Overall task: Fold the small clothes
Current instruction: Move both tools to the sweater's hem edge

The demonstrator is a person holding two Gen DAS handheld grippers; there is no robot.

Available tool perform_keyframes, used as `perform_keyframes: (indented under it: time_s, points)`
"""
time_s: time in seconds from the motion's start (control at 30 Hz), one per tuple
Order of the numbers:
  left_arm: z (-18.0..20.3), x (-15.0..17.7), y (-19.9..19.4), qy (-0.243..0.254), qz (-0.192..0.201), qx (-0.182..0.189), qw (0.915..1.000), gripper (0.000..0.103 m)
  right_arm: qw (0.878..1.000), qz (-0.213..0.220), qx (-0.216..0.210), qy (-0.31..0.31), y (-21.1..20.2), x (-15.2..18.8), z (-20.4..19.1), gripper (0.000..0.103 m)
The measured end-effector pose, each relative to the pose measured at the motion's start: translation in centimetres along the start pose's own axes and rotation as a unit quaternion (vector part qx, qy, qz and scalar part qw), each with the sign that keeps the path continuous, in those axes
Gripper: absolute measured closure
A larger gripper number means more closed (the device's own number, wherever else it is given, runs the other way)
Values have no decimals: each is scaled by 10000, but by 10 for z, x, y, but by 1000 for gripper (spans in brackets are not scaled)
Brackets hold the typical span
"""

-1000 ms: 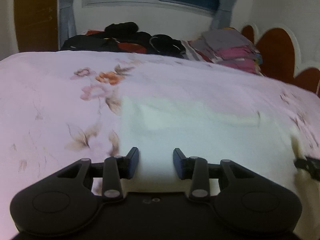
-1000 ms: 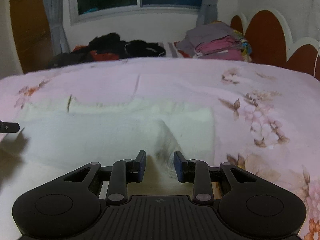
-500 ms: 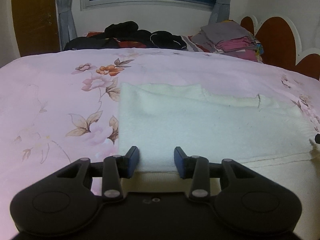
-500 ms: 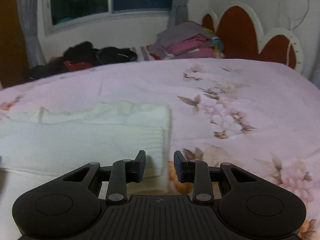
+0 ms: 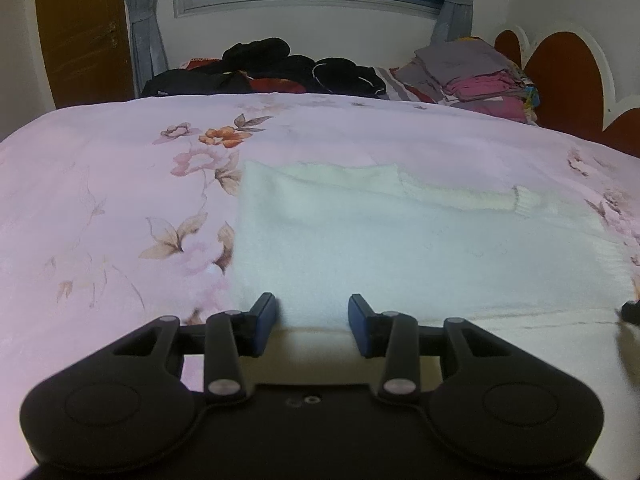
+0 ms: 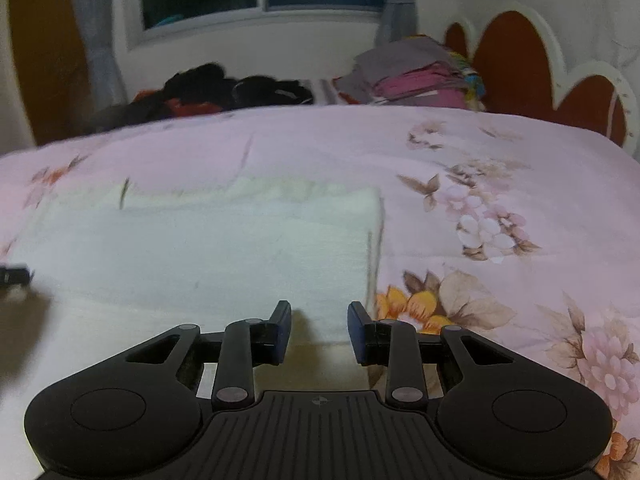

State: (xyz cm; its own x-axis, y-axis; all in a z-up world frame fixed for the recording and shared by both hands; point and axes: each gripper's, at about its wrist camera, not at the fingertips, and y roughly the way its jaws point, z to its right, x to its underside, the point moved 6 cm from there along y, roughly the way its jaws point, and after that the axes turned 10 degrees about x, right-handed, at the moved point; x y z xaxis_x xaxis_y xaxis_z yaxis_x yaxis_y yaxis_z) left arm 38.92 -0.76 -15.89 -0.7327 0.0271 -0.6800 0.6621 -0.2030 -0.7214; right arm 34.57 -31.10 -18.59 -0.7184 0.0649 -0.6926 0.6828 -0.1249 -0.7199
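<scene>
A white knit sweater (image 5: 400, 248) lies folded on the pink floral bedspread (image 5: 100, 200), with a sleeve and its ribbed cuff (image 5: 524, 200) laid across its far side. My left gripper (image 5: 314, 314) grips the near edge of the top layer at the sweater's left corner, and the fabric fills the gap between the pads. My right gripper (image 6: 320, 316) holds the same edge of the sweater (image 6: 200, 248) at its right corner. A lower cream layer runs under both grippers. Each gripper shows at the margin of the other's view.
A heap of dark clothes (image 5: 280, 68) and a stack of folded grey and pink garments (image 5: 476, 76) sit at the far end of the bed under the window. A red and white headboard (image 5: 568, 80) stands at the right. Bare bedspread (image 6: 500, 220) lies right of the sweater.
The fabric that stood tented between the right fingers now lies flat. Both grippers have shifted a little across the bed with the edge, and the top layer has settled smooth.
</scene>
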Motion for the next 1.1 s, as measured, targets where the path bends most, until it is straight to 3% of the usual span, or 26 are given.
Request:
perform_keyframes:
  time_s: [0.37,0.6,0.8,1.1]
  points:
    - [44,30,-27,86,-120,196,9997,63,9952,35,-849,-482,-42,28,-29,72]
    - [50,68,-52,77,-269,72,9996,63,9890,-88,-1181,-889,-53,60,-39,72]
    - [40,95,-78,20,-404,-104,9991,63,9883,-170,-1194,-937,-68,79,-30,72]
    - [22,125,-123,86,-485,56,9988,59,9927,-174,-1022,-612,-122,111,-10,72]
